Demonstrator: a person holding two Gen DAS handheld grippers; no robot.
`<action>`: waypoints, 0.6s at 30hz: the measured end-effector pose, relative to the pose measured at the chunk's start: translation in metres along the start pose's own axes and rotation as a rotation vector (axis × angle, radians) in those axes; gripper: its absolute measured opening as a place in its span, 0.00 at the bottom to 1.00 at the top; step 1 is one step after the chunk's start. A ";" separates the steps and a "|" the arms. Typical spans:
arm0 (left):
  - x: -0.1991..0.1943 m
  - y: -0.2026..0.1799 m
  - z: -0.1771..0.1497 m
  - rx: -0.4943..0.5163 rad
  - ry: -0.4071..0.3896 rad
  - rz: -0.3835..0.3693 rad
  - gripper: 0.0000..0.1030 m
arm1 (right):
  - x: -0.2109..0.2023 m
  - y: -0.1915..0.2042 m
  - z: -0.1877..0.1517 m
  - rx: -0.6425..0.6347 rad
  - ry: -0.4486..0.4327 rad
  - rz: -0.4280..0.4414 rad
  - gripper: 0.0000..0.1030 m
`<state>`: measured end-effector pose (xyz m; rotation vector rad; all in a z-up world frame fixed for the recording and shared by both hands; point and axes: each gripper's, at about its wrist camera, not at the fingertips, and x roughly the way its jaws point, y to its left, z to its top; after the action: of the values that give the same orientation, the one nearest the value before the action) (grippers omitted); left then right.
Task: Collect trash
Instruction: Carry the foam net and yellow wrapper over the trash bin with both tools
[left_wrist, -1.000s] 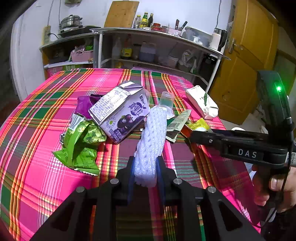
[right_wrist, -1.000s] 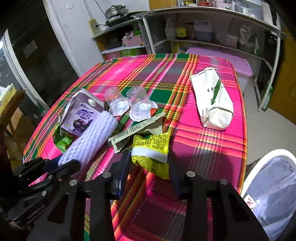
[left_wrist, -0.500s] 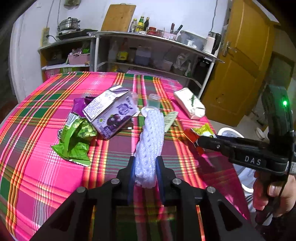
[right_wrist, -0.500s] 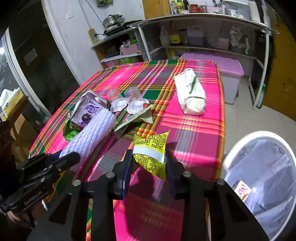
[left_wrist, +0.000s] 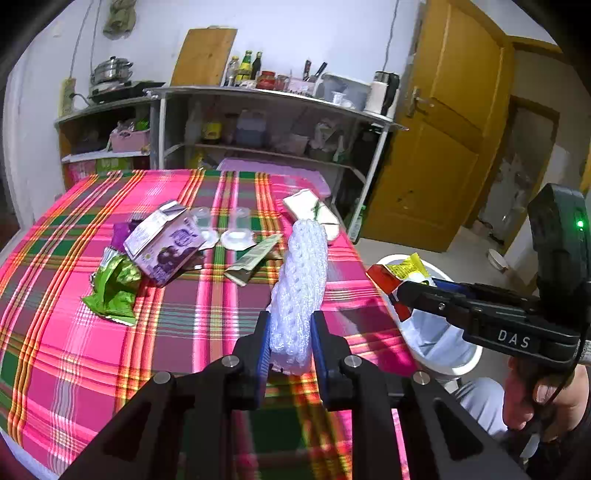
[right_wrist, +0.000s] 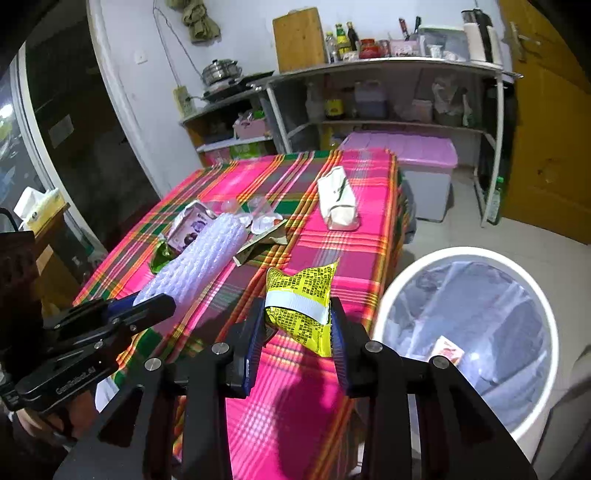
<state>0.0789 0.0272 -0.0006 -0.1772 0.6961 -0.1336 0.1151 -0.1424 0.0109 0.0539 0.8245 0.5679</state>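
My left gripper (left_wrist: 290, 325) is shut on a white foam net sleeve (left_wrist: 301, 280), held up above the pink plaid table (left_wrist: 184, 332). My right gripper (right_wrist: 297, 321) is shut on a yellow snack packet (right_wrist: 299, 295), which hangs in the air over the table's right edge, beside the white bin (right_wrist: 532, 295). In the left wrist view the right gripper (left_wrist: 400, 291) shows at the right with the packet (left_wrist: 410, 267) above the bin (left_wrist: 436, 350). In the right wrist view the left gripper (right_wrist: 147, 306) and its foam sleeve (right_wrist: 199, 262) appear at the left.
On the table lie a purple carton (left_wrist: 162, 243), a green wrapper (left_wrist: 112, 284), two clear cups (left_wrist: 236, 229), a flat paper wrapper (left_wrist: 255, 254) and a white bag (left_wrist: 314, 214). The bin has a liner and a scrap inside. Shelves and a purple-lidded box (right_wrist: 424, 151) stand behind.
The right gripper closed on the yellow packet, lifted it off the table and carried it to the bin's side. The left gripper rose and drew back with the foam sleeve.
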 end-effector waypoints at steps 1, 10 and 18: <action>-0.003 -0.004 0.000 0.005 -0.004 -0.003 0.21 | -0.007 -0.001 -0.002 0.001 -0.010 -0.004 0.33; -0.019 -0.038 0.001 0.048 -0.027 -0.048 0.21 | -0.042 -0.016 -0.014 0.025 -0.064 -0.040 0.33; -0.013 -0.069 0.002 0.087 -0.013 -0.100 0.21 | -0.060 -0.037 -0.023 0.056 -0.087 -0.077 0.33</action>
<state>0.0659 -0.0370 0.0238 -0.1293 0.6670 -0.2573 0.0834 -0.2078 0.0257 0.0973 0.7547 0.4665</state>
